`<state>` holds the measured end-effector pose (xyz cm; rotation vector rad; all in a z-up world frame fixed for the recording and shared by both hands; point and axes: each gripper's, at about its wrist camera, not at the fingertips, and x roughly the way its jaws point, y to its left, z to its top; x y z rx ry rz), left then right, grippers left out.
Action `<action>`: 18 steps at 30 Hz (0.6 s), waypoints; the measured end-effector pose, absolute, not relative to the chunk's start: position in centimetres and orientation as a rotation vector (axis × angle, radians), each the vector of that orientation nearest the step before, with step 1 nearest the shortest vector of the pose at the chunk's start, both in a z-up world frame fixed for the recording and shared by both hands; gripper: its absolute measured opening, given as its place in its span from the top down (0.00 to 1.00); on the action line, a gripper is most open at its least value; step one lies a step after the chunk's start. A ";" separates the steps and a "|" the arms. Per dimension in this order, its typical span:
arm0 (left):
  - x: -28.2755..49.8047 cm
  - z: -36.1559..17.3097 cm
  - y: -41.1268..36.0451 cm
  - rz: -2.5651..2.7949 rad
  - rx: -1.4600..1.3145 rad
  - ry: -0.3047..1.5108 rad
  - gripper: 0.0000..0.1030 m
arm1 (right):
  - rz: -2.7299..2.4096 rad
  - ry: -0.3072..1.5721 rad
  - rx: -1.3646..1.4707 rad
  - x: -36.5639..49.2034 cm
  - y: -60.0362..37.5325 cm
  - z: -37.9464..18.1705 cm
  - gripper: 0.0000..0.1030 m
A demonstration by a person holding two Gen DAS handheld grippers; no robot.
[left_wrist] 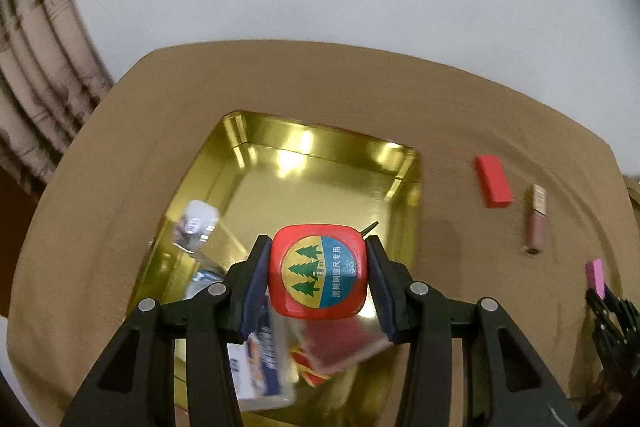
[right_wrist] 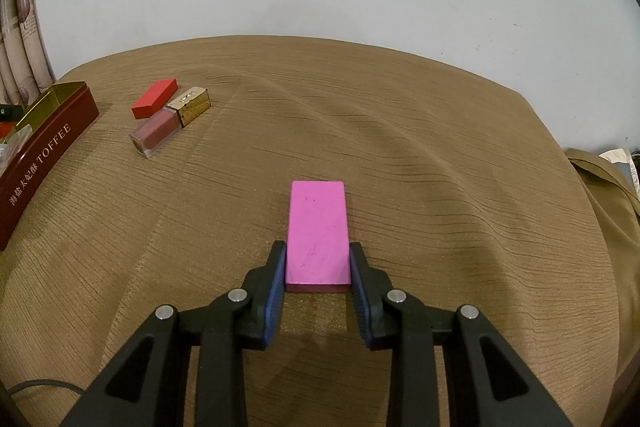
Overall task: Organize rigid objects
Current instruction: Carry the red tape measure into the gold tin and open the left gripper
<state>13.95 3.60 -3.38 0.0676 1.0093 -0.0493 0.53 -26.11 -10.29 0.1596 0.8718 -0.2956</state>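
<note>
Tape measure (left_wrist: 318, 271), red with a tree label, sits clamped between the left gripper (left_wrist: 318, 277) fingers, which press both its sides and hold it above the gold tin (left_wrist: 408, 195), over packets lying inside. Off to those fingers' right lie a red block (left_wrist: 493, 181) and a lip gloss (left_wrist: 535, 219). The right gripper (right_wrist: 318, 277), low over the brown cloth (right_wrist: 440, 167), has its fingers closed against the sides of a pink block (right_wrist: 318, 233) extending forward beyond the fingertips.
</note>
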 end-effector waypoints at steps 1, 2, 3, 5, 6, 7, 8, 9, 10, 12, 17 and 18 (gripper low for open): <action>14.2 -3.6 4.0 -0.046 0.058 1.010 0.59 | -0.295 0.872 0.160 0.5 -26.2 -10.3 0.70; 14.4 -3.8 4.4 -0.042 0.054 1.013 0.59 | -0.296 0.872 0.160 0.5 -26.1 -10.3 0.70; 14.7 -4.0 4.8 -0.032 0.054 1.016 0.59 | -0.296 0.872 0.160 0.5 -26.1 -10.3 0.70; 15.2 -4.4 5.2 -0.027 0.052 1.017 0.59 | -0.296 0.872 0.159 0.5 -26.1 -10.3 0.70; 15.3 -4.7 5.2 -0.027 0.049 1.014 0.59 | -0.296 0.872 0.159 0.5 -26.1 -10.3 0.70; 15.6 -4.8 5.3 -0.026 0.050 1.013 0.59 | -0.296 0.872 0.160 0.5 -26.1 -10.3 0.70; 15.8 -5.0 5.5 -0.024 0.049 1.014 0.59 | -0.296 0.872 0.159 0.6 -26.1 -10.3 0.70; 16.2 -5.2 5.6 -0.025 0.051 1.016 0.59 | -0.297 0.872 0.160 0.6 -26.1 -10.3 0.70; 16.4 -5.3 5.6 -0.025 0.056 1.019 0.59 | -0.297 0.872 0.159 0.6 -26.1 -10.3 0.70; 16.8 -5.5 5.1 -0.019 0.076 1.024 0.59 | -0.297 0.872 0.159 0.6 -26.1 -10.3 0.70; 18.3 -6.7 5.9 -0.016 0.066 1.043 0.59 | -0.298 0.873 0.157 0.6 -26.1 -10.3 0.70; 18.5 -6.9 6.0 -0.017 0.062 1.051 0.59 | -0.297 0.873 0.156 0.6 -26.0 -10.3 0.70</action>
